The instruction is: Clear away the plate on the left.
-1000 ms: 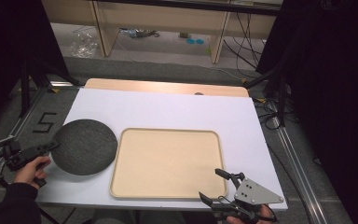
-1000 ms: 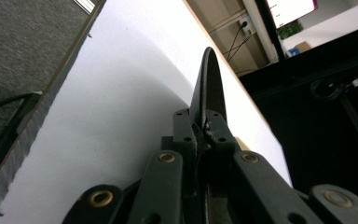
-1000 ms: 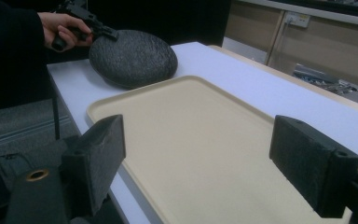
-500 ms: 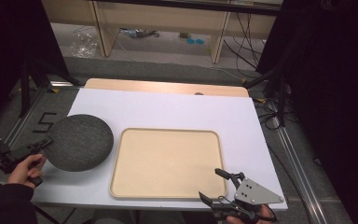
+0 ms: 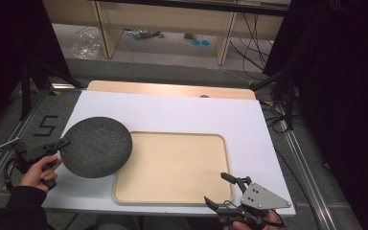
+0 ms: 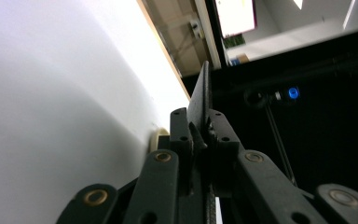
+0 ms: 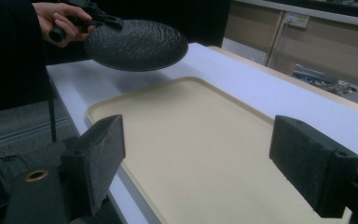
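The left gripper [image 5: 63, 142] is clamped on the black plate's [image 5: 95, 146] rim. Right gripper view shows the plate up off the bench [image 5: 182, 112], over the tray [image 5: 172, 167] corner. Right gripper [image 5: 223, 189] w/ jaws wide apart.

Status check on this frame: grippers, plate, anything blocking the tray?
Left gripper shut on the black plate's rim, plate lifted clear of the table. Right gripper open, idle at the tray's near corner. Tray bare, nothing in the way.
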Motion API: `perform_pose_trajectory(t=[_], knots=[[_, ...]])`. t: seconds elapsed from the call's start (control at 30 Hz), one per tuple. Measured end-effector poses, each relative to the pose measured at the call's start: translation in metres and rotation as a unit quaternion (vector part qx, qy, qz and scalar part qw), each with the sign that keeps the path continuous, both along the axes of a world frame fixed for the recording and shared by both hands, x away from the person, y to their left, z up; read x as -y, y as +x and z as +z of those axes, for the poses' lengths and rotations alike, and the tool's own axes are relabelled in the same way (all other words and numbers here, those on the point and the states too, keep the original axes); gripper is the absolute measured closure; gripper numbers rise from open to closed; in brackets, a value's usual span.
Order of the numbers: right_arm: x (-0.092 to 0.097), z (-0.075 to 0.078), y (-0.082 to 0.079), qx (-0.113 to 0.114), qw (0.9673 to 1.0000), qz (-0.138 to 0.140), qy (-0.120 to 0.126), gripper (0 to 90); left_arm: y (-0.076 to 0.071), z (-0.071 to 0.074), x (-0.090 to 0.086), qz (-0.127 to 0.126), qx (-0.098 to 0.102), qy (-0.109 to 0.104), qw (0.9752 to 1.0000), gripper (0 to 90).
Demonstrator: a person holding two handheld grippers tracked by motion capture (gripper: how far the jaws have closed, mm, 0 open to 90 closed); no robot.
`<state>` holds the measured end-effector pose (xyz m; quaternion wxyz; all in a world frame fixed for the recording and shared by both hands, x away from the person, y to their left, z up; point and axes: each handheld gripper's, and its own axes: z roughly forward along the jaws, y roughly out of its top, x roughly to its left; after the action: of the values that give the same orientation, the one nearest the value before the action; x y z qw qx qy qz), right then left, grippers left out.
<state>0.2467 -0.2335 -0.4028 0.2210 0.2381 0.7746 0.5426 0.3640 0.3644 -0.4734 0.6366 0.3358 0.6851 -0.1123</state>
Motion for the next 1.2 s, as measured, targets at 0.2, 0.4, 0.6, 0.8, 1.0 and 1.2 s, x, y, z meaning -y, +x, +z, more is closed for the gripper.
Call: perform_pose_trajectory(t=[0.2,0.4,0.6,0.8,1.0,1.2], knots=[[0.000,0.000,0.000,0.001,1.0000,0.000,0.001,19.3,0.002,0.005,0.015,-0.023,0.005,0.006,0.9997,82.0],[-0.001,-0.001,-0.001,0.001,1.0000,0.002,0.001,19.3,0.006,0.007,0.035,-0.060,0.008,0.004,0.9982,81.7],[-0.001,0.000,-0.001,0.002,1.0000,0.003,0.002,19.4,0.010,0.009,0.062,-0.094,-0.002,0.006,0.9956,81.3],[-0.001,0.000,-0.001,0.000,1.0000,0.003,0.003,19.4,0.013,0.007,0.079,-0.112,-0.012,0.011,0.9936,81.3],[-0.002,-0.001,0.000,0.000,1.0000,0.004,0.003,19.4,0.016,0.004,0.097,-0.138,-0.017,0.022,0.9901,80.7],[-0.002,-0.001,-0.001,-0.003,1.0000,0.005,-0.001,19.3,0.020,-0.001,0.116,-0.149,-0.012,0.016,0.9886,80.7]])
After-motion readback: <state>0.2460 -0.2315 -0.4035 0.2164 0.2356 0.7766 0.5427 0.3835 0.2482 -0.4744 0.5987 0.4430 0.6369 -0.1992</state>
